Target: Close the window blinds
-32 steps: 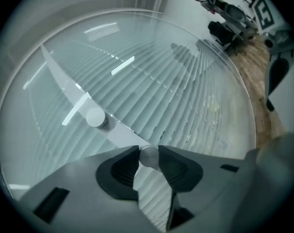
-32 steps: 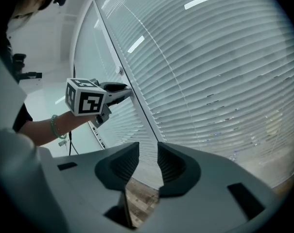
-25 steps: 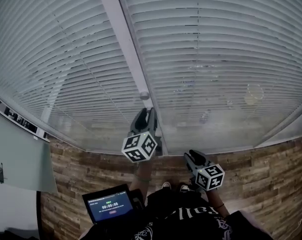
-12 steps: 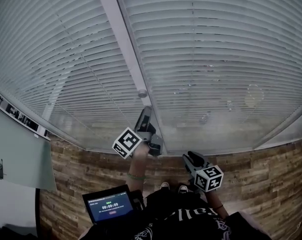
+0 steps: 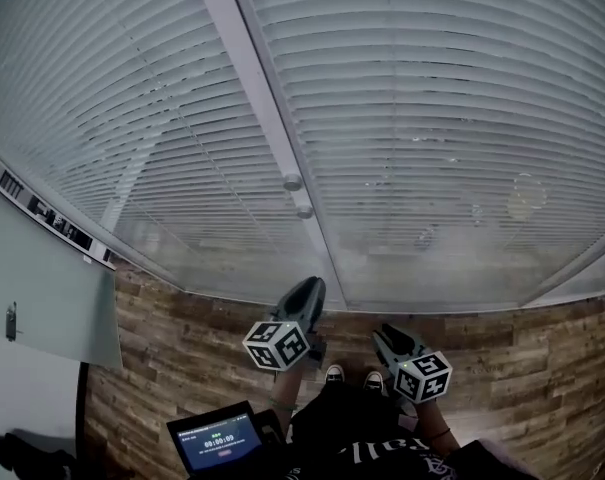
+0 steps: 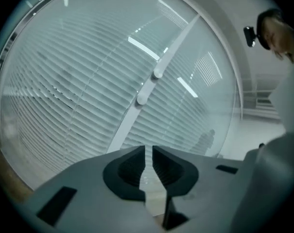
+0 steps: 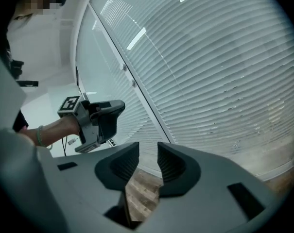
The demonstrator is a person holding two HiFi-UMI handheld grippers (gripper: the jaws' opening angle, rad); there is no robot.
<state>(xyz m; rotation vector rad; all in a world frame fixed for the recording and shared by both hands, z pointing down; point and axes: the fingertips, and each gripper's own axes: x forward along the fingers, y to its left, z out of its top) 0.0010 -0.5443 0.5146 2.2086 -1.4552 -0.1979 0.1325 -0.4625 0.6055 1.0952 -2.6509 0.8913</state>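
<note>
Now that your left gripper [image 5: 307, 288] has dropped off the mullion [image 5: 250, 93] to lower centre, jaws just narrowing on nothing, the blinds [image 5: 432, 98] up top look shut; right gripper [image 5: 387, 336] sits slightly parted, empty.

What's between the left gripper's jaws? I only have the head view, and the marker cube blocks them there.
Observer: Nothing. In the left gripper view, the left gripper has just been closing its jaws. They stand at a narrow gap, with only the blinds beyond.
Operator: And the right one?
Observer: The right gripper is open and empty. Its own view shows only wooden floor through the gap.
</note>
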